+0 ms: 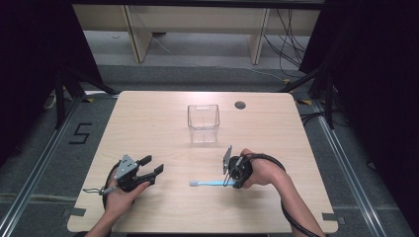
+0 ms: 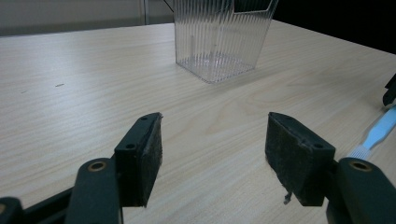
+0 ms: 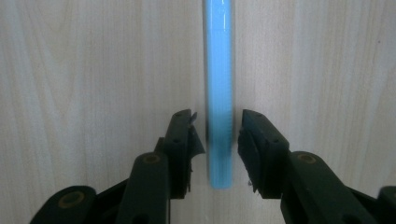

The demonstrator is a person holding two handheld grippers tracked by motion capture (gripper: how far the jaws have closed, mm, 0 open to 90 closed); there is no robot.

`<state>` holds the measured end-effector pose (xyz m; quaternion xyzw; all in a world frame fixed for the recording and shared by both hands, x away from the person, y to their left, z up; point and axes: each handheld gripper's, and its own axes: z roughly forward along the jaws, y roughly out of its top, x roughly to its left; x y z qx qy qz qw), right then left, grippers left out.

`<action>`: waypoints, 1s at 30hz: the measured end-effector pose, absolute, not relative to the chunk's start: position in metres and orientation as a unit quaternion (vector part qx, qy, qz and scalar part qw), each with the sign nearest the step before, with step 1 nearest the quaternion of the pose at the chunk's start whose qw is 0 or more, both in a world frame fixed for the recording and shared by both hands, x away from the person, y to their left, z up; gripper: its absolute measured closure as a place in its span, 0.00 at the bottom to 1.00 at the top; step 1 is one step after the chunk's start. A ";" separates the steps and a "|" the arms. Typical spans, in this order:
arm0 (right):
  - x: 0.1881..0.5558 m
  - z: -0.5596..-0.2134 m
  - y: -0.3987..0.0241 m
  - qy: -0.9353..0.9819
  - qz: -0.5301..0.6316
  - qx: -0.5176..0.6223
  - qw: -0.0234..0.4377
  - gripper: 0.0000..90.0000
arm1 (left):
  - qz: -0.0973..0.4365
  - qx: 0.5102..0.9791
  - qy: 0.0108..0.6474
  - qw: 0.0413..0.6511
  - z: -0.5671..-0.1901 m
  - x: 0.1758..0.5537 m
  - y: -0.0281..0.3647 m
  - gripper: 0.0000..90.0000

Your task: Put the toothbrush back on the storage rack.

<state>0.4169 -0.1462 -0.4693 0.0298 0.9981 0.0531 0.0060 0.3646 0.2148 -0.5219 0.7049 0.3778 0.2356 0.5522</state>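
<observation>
At a pale wood-grain table (image 1: 148, 123) ringed by dark curtains, with grey flooring and wooden furniture legs beyond its far edge, my right gripper (image 3: 217, 135) straddles the handle end of a light-blue toothbrush (image 1: 210, 183) lying flat on the near right part of the top, its jaws narrowed with thin gaps visible either side, not yet pressing. My left gripper (image 2: 212, 154) rests near left, jaws wide and empty. A clear ribbed plastic container (image 1: 203, 123) stands upright toward the far centre.
</observation>
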 end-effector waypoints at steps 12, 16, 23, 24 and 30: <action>0.423 -0.472 -0.130 0.999 0.049 0.016 -0.003 0.75 | 0.235 0.705 0.378 0.552 -0.522 0.364 0.215 0.40; 0.423 -0.472 -0.123 0.999 0.045 0.016 -0.003 0.75 | 0.235 0.706 0.377 0.551 -0.522 0.365 0.215 0.40; 0.423 -0.472 -0.112 0.998 0.052 0.019 -0.022 0.77 | 0.234 0.704 0.378 0.553 -0.522 0.365 0.215 0.40; 0.423 -0.472 -0.112 0.998 0.052 0.019 -0.022 0.77 | 0.234 0.704 0.378 0.553 -0.522 0.365 0.215 0.40; 0.422 -0.474 -0.107 0.998 0.047 0.021 -0.027 0.79 | 0.234 0.705 0.378 0.553 -0.522 0.365 0.215 0.40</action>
